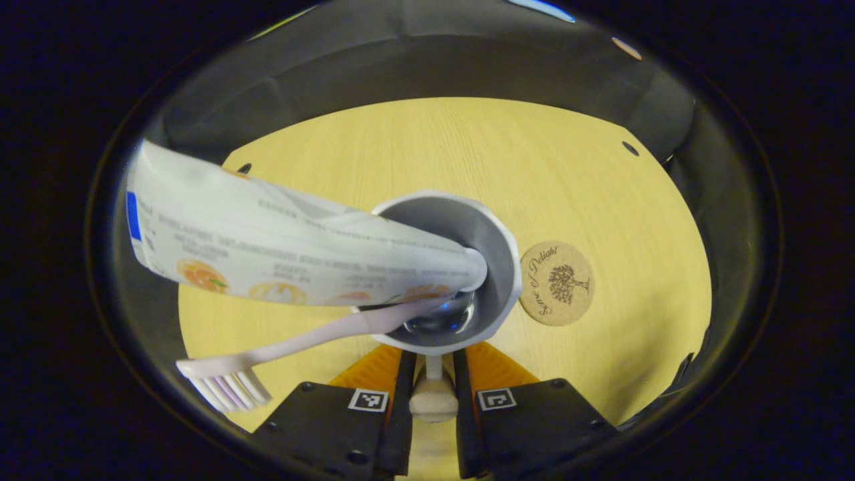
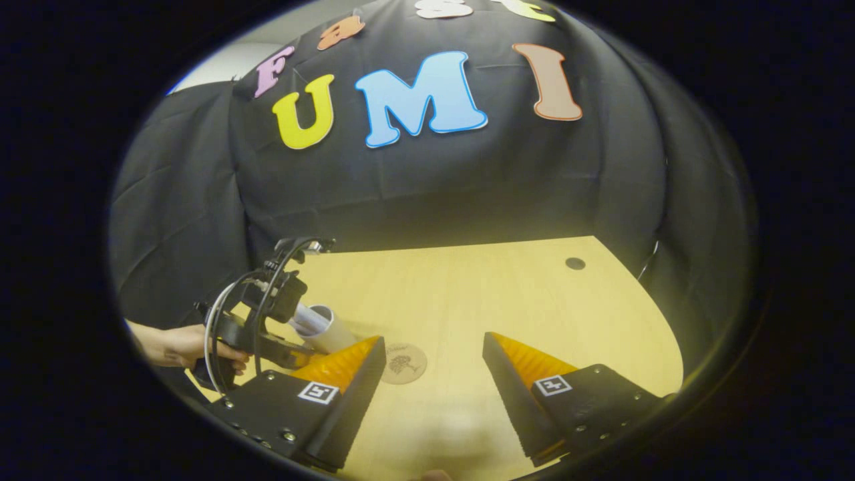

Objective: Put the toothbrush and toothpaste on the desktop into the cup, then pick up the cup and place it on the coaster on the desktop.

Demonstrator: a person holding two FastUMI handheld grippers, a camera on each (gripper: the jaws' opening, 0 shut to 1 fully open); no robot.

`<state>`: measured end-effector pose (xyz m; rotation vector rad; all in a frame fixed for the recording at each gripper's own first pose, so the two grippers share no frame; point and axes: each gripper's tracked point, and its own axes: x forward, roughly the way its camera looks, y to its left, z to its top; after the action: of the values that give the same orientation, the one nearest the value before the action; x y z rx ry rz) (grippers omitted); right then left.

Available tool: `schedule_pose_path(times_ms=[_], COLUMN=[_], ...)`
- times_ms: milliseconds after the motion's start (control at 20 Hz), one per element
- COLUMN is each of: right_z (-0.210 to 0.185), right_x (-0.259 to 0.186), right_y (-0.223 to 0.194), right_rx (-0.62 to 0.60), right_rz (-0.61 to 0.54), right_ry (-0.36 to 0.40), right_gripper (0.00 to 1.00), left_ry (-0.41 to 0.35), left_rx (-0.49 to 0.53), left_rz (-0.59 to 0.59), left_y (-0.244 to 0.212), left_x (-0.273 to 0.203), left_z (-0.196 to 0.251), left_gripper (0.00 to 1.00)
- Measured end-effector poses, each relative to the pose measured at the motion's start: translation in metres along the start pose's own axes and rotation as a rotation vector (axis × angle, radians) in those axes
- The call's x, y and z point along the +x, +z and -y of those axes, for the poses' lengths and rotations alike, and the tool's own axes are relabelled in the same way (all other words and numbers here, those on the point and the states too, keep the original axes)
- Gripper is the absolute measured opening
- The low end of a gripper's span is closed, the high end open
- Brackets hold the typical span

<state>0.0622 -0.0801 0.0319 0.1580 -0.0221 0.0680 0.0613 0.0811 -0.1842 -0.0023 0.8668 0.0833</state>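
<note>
Desktop [image 1: 588, 180]: pale wood-grain laminate, smooth, slightly sheened. Cup [image 1: 497, 247]: smooth plastic-looking wall, matt grey inside, glossy reflection seen at the bottom. Toothpaste [image 1: 280, 244]: soft printed tube, creased, satin finish. Toothbrush [image 1: 300, 341]: smooth plastic handle, fine bristles at the head. Coaster [image 1: 556, 283]: matt, cork-like or wood-like, a dark printed design on it. Booth wall [image 2: 200, 220]: black cloth, matt, folds and wrinkles seen.

Coaster [image 1: 556, 283] reads "Sense of Delight" (script).
</note>
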Motion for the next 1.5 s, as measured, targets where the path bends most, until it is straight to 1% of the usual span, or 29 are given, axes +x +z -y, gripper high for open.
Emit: schedule_pose_path(times_ms=[150,250,400,550,750,1100,1250,1500], right_z=[0.004,0.004,0.007,0.013,0.026,0.040,0.044,0.052], right_x=[-0.003,-0.004,-0.007,-0.011,-0.017,-0.022,-0.025,-0.027], right_y=[-0.001,0.001,0.002,0.000,-0.003,-0.005,-0.007,-0.010], right_rx=[0.010,0.011,0.008,0.000,0.013,0.035,0.035,0.050], right_rz=[-0.001,0.004,0.011,0.012,0.007,0.004,0.002,-0.007], right_ry=[-0.006,-0.006,-0.009,-0.021,-0.045,-0.067,-0.072,-0.080], right_gripper=[0.91,0.91,0.91,0.91,0.91,0.91,0.91,0.91], left_ry=[-0.013,-0.037,-0.072,-0.107,-0.131,-0.135,-0.132,-0.114], left_rx=[0.031,0.048,0.061,0.078,0.108,0.165,0.185,0.195], left_rz=[0.040,0.051,0.050,0.040,0.018,-0.030,-0.048,-0.085], left_y=[0.009,0.013,0.015,0.013,0.011,0.005,0.003,-0.003], left_x=[-0.009,-0.018,-0.022,-0.018,-0.015,-0.008,-0.004,0.004], left_z=[0.011,0.025,0.044,0.073,0.095,0.117,0.125,0.129], left_gripper=[0.34,0.34,0.34,0.34,0.34,0.34,0.40,0.40])
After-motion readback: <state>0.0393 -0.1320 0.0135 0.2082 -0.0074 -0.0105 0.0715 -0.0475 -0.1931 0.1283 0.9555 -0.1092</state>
